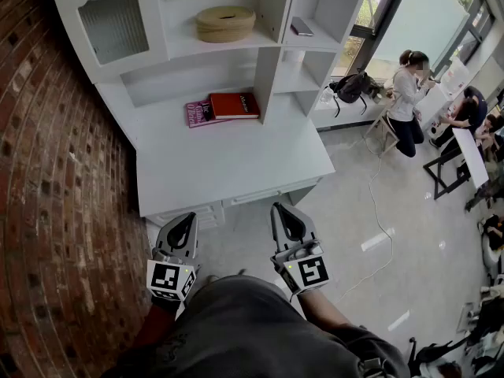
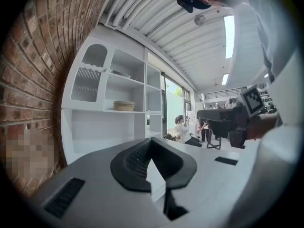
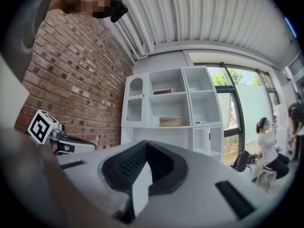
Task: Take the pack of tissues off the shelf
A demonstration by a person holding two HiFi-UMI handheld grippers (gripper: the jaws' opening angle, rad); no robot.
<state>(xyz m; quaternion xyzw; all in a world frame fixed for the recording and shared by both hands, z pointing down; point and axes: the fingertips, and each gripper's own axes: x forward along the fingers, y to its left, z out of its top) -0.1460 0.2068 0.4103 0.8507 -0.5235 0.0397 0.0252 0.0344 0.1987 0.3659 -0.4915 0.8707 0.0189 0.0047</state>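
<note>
Pack of tissues (image 1: 301, 28): small flat grey packet, upper centre of the head view, lying in the right compartment of the shelf (image 1: 206, 47); too small for you to be sure of it.
Brick wall (image 1: 55, 172): fills the left side.
Your left gripper (image 1: 189, 217): lower centre-left, jaws clenched on nothing, short of the desk (image 1: 228, 164).
Woven round box (image 1: 225, 24): on the shelf board left of the packet.
Books (image 1: 224, 106): flat at the desk's back.
Your right gripper (image 1: 279, 209): beside the left, jaws pressed together, empty.
People (image 1: 409, 101): right edge, well apart.
</note>
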